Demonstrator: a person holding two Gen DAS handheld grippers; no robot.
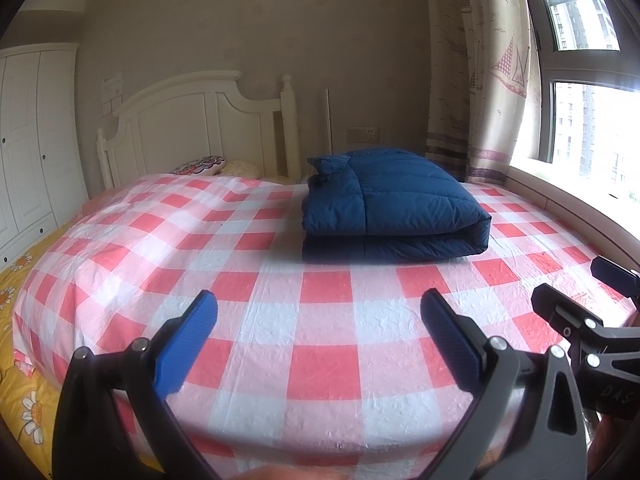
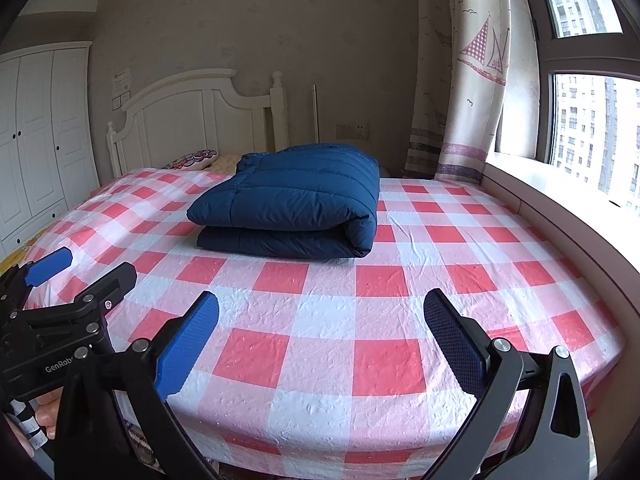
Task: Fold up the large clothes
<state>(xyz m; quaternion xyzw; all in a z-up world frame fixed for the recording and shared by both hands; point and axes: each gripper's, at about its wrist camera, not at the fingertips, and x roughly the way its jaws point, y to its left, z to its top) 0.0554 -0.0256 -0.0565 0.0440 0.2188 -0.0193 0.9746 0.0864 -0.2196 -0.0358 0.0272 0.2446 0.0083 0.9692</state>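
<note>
Jaws first: my left gripper [image 1: 319, 312] is hanging wide apart over the near end of the bed, blue pads [image 1: 188, 340] pinching nothing, touching nothing. My right gripper [image 2: 321, 314] is doing the same, spread fully and empty, hovering just beside its partner over the checked sheet [image 2: 320, 360].

Moving outward, the navy padded garment [image 1: 384, 204] is sitting well beyond both of us, toward the headboard [image 1: 192, 120] and the window side, already doubled into a thick bundle with its rounded fold facing the curtain [image 1: 480, 80]. By the look of it, the folding is nearly or fully done; I am judging that whatever remains is a tidy-up or one more halving.

If I am going in again, I am wanting both grippers reaching the open, layered edge together, biting through every layer of that puffy fabric, since a shallow pinch would likely be letting the slippery top layer slide off the lower one.
</note>
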